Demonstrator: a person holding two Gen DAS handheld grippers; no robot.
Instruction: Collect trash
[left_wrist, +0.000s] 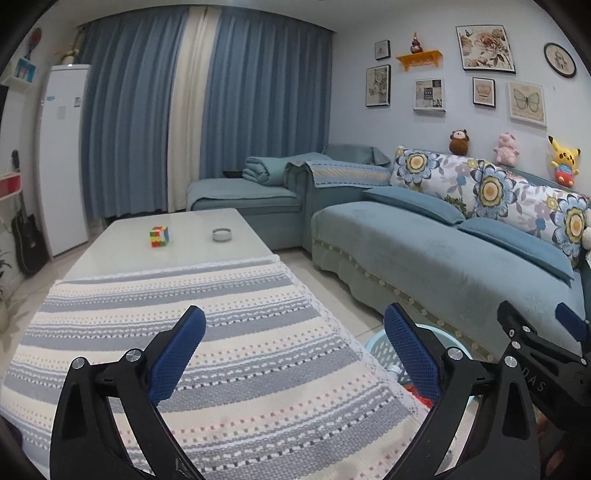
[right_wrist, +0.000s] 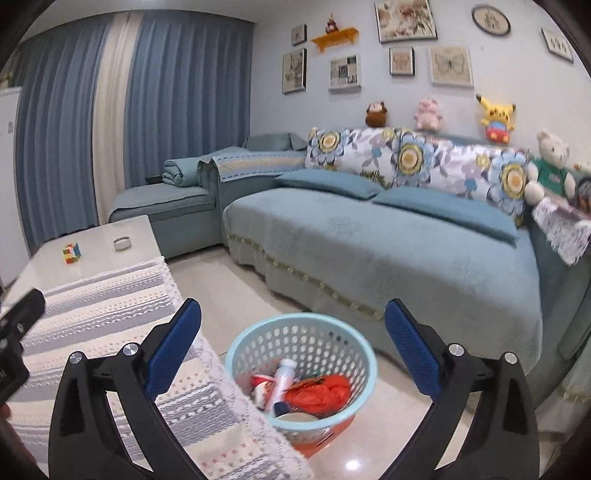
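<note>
A light blue perforated basket (right_wrist: 332, 332) stands on the floor between the table and the sofa. It holds trash: a crumpled red bag (right_wrist: 325, 395), a white tube (right_wrist: 282, 380) and a red-and-white wrapper (right_wrist: 260, 384). My right gripper (right_wrist: 293, 354) is open and empty, above the basket. My left gripper (left_wrist: 293, 356) is open and empty, above the striped cloth (left_wrist: 207, 354) on the table. The basket's rim (left_wrist: 376, 349) shows partly in the left wrist view, behind the right finger. The right gripper (left_wrist: 535, 325) also shows there at the right edge.
A coffee table (left_wrist: 184, 236) carries a colour cube (left_wrist: 159, 236) and a small round ashtray (left_wrist: 222, 234) on its far bare end. A blue sofa (right_wrist: 388, 251) with cushions and plush toys runs along the right. A white fridge (left_wrist: 62, 158) and guitar (left_wrist: 27, 236) stand far left.
</note>
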